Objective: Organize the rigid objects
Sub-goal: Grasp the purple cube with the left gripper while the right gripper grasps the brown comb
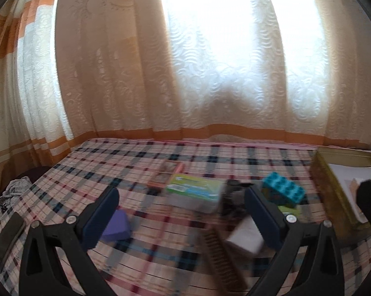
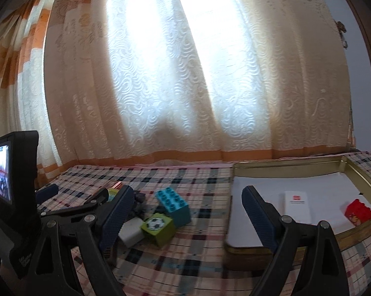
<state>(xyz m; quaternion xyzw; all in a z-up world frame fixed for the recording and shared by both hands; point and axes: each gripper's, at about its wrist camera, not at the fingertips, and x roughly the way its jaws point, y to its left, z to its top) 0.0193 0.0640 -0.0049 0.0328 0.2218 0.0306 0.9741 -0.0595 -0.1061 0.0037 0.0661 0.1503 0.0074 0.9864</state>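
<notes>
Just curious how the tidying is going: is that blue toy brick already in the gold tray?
No, the blue brick lies on the checked cloth left of the tray, which holds only a white box and a red brick.

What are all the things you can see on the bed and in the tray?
Tin tray: one, gold, right side of bed.
Box: one, white, in tray.
Red block: one, in tray.
Teal brick: one, mid-bed.
Football cube: one, green, beside brick.
White cube: one, left of football cube.
Green-topped box: one, mid-bed.
Purple block: one, left.
Comb: one, brown, near.
Phone: one, black, bed's left edge.
Left gripper: open.
Right gripper: open.
</notes>
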